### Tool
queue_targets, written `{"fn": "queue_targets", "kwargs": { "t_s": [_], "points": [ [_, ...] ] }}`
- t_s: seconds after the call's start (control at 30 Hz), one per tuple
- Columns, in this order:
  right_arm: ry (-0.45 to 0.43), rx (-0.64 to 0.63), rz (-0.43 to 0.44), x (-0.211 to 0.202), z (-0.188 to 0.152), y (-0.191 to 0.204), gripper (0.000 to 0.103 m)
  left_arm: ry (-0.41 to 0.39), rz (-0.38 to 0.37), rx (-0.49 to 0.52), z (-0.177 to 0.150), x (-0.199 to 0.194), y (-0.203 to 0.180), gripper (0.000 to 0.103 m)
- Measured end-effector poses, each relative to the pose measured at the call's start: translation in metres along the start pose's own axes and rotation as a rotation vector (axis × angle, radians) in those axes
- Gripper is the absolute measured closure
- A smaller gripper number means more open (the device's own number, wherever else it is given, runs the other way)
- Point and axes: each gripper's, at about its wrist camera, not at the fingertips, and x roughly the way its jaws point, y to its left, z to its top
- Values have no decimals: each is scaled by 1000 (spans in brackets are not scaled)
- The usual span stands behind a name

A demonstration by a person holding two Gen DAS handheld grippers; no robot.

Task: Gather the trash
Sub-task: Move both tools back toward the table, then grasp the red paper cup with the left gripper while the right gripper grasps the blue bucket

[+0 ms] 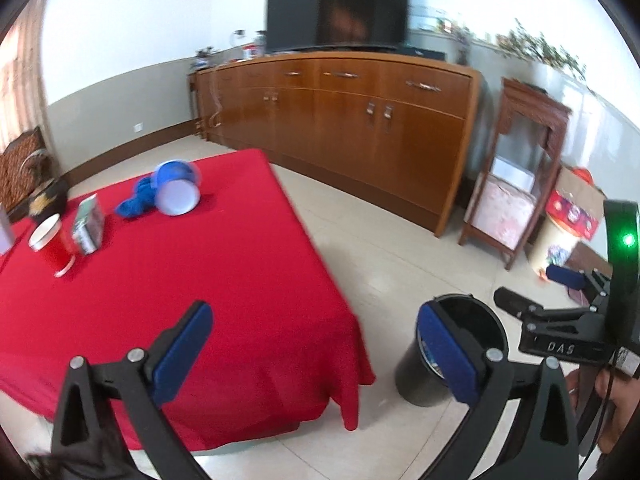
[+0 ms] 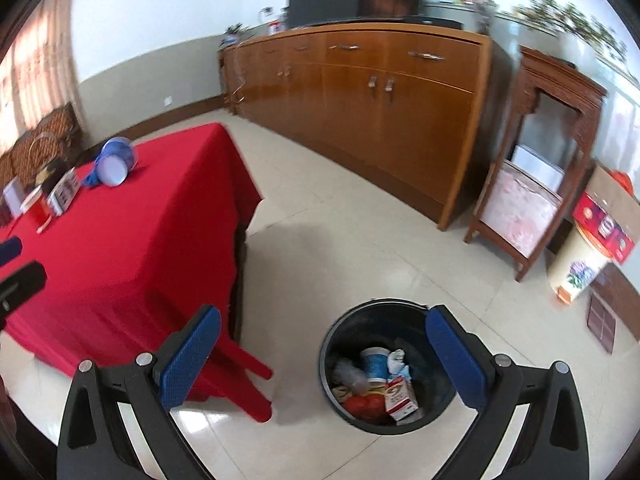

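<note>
We hold both claws spread wide with nothing between the blue pads. Our left claw (image 1: 316,356) hangs over the near corner of the counter (image 1: 224,264), which is draped in a red cloth falling in folds toward the pale tiled floor (image 1: 384,248). Far ahead and to the left of this claw, a red paper cup (image 1: 54,246) stands at a tilt in the fisheye, just beside a small printed carton (image 1: 89,225). Beyond them a blue-and-white container (image 1: 177,193) lies on its side, touching a crumpled blue cloth (image 1: 138,198).

Our right claw (image 2: 324,360) hovers above the black trash bin (image 2: 340,332), which stands on the floor just off the counter's corner, below and slightly right of the claw's centre. Inside the bin we see a white-and-blue cup (image 2: 376,364), a small red-and-white carton (image 2: 401,398), something red (image 2: 362,403) and clear crumpled plastic (image 2: 349,374).

Ahead of both claws a long wooden sideboard (image 1: 360,120) runs along the wall, carrying a dark television (image 1: 338,4). To the right of it stands a carved wooden stand (image 1: 520,168), then boxes and a decorated tub (image 2: 576,272) against the wall.
</note>
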Motion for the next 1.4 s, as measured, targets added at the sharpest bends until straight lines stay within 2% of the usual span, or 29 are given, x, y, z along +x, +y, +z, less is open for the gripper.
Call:
{"fn": "queue_targets", "kwargs": {
  "t_s": [0.1,0.27,0.43,0.6,0.77,1.03,1.4],
  "points": [
    [11,-7,44,3,5,22,0,-18,52,-26,-3,-8,25,0],
    [-31,-38,98,2,19,67,0,-50,163,-75,-11,-19,74,0],
    [-31,-83,162,10,35,117,0,-50,237,-136,-17,-25,126,0],
    [-27,-142,164,23,50,169,0,-50,315,-192,-25,-31,178,1],
    [-19,-175,219,40,71,224,0,-44,383,-256,-28,-30,230,1],
    [-20,-246,276,70,94,300,0,-29,439,-287,-21,-6,282,2],
    [8,-281,263,138,143,349,0,22,452,-281,7,59,329,4]
  ]
}}
